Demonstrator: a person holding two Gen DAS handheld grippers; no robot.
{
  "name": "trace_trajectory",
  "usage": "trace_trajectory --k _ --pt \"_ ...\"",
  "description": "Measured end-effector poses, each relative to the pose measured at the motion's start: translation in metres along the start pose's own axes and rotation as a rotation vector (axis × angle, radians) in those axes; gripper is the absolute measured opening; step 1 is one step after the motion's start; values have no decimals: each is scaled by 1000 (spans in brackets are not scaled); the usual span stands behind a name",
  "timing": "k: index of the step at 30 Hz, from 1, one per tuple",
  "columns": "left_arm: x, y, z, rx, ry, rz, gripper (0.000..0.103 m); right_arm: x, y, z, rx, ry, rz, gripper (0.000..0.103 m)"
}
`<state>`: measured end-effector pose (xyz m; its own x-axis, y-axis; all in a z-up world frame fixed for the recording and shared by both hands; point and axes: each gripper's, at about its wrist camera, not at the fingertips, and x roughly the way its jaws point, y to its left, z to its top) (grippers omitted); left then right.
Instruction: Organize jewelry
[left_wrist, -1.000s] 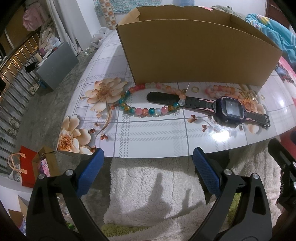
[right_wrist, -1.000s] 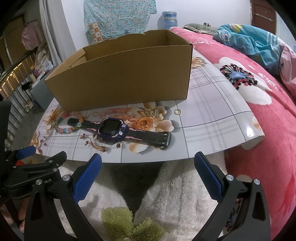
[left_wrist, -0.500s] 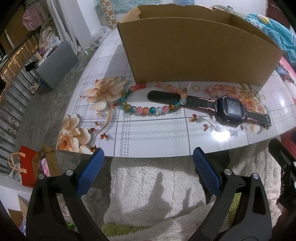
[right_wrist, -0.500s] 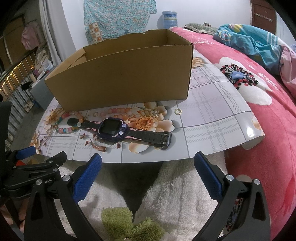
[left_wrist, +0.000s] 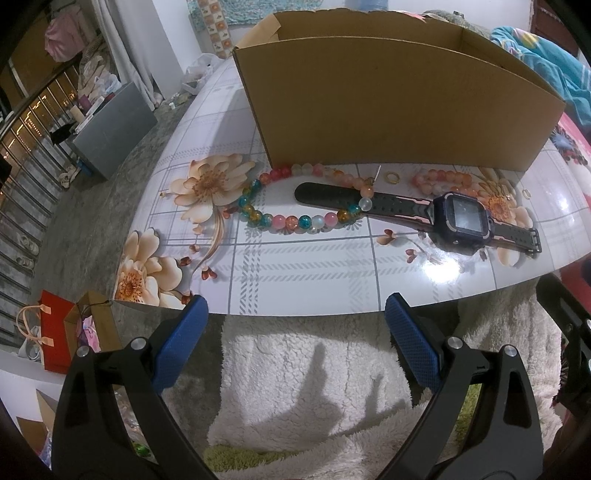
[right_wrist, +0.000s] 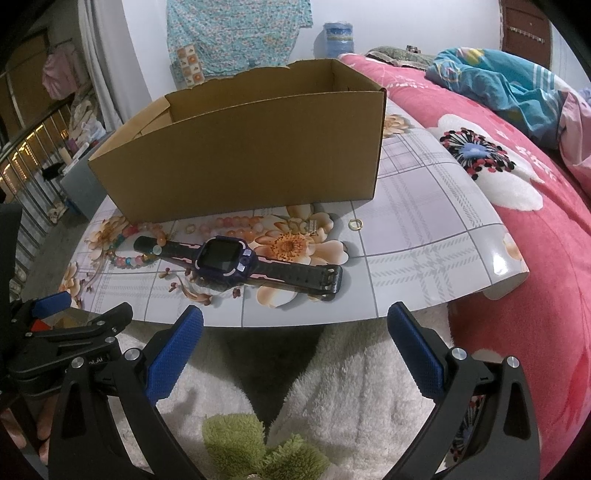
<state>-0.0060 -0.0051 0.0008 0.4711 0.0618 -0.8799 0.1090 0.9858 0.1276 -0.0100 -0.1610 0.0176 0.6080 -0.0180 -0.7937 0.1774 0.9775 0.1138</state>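
A dark watch (left_wrist: 460, 218) (right_wrist: 223, 258) with a pink-trimmed black strap lies flat on the floral table (left_wrist: 295, 269) (right_wrist: 424, 240). A multicoloured bead bracelet (left_wrist: 295, 220) (right_wrist: 127, 254) loops over the strap's left end. A pale pink bead bracelet (left_wrist: 439, 181) (right_wrist: 236, 223) lies by the open cardboard box (left_wrist: 391, 107) (right_wrist: 243, 147). Small gold rings (left_wrist: 391, 178) (right_wrist: 355, 223) rest near the box. My left gripper (left_wrist: 295, 325) stands open before the table's front edge, below the beads. My right gripper (right_wrist: 295, 328) is open too, below the watch. Both are empty.
A pink floral bedspread (right_wrist: 535, 229) with a blue blanket (right_wrist: 509, 88) lies right of the table. White fluffy fabric (left_wrist: 314, 387) sits under the grippers. Left of the table are a grey box (left_wrist: 110, 129), railings and a red bag (left_wrist: 55, 339) on the floor.
Both views have shifted only slightly; the box and jewelry sit a touch lower in the left wrist view. Nothing was grasped or moved, and both grippers stay open.
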Motion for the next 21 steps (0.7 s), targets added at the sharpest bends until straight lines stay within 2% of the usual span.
trace_trajectory --k 21 --pt "1 8 5 -8 -5 30 93 -1 -2 11 3 -27 -5 97"
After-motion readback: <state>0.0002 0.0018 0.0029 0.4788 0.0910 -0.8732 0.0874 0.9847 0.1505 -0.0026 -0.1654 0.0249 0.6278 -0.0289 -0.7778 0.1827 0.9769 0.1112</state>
